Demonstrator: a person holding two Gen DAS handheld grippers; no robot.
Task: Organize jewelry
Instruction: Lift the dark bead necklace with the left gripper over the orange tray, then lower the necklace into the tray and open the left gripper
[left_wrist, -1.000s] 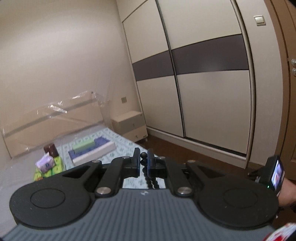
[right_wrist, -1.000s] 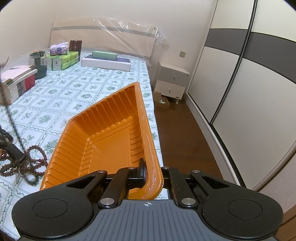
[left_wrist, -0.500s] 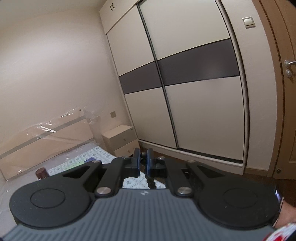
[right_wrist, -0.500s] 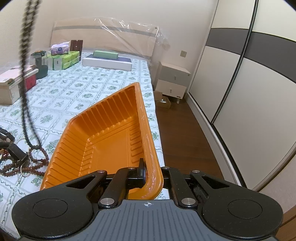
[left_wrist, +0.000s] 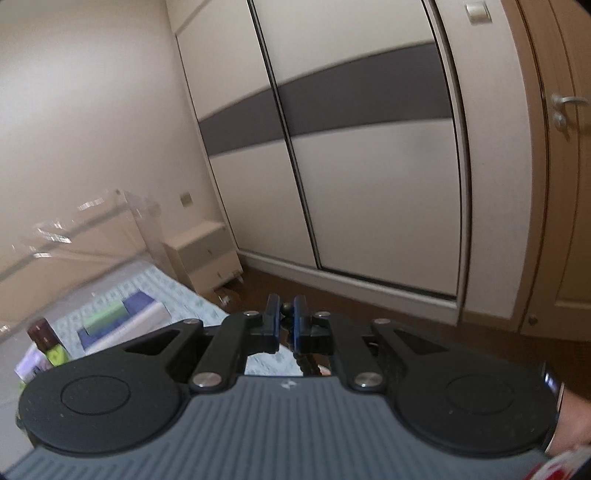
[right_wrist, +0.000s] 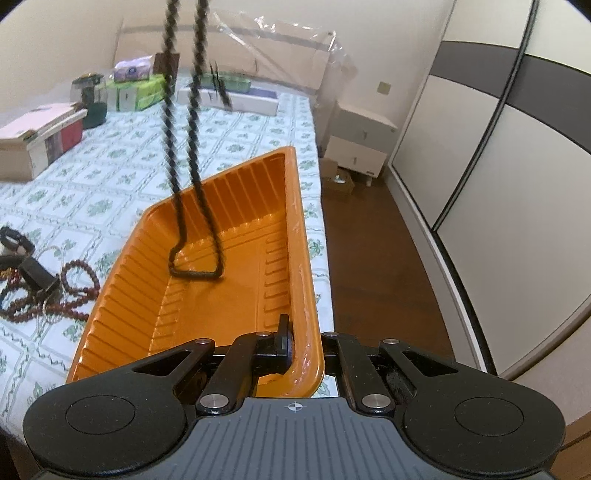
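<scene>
Left hand-held gripper (left_wrist: 284, 325): fingers pinched on a dark bead of the long black beaded necklace (right_wrist: 192, 155), held high, camera facing the cream sliding wardrobe with a dark band (left_wrist: 369, 147).

Right hand-held gripper (right_wrist: 301, 347): clamped on the near rim of the ribbed orange plastic tray (right_wrist: 236, 295), one finger inside the wall, the other hidden outside it.

Change over the last second: necklace gone from hanging at the far left of the right-wrist frame, over the jewelry heap, to two strands dropping from top centre. Bottom loop now lying on the tray floor, centre of frame; strands blurred, so probably swinging.

Meaning: first piece nearly delivered. Judged next: lower the left side so the slack coils inside, then release. Risk: strands draping over the tray's far rim.

Remaining on the green-patterned bedsheet (right_wrist: 110, 166), lower left of frame: reddish-brown wooden bead strands (right_wrist: 74, 295) tangled with a black strap piece (right_wrist: 37, 277), just beside the tray. Sorting barely begun.
</scene>
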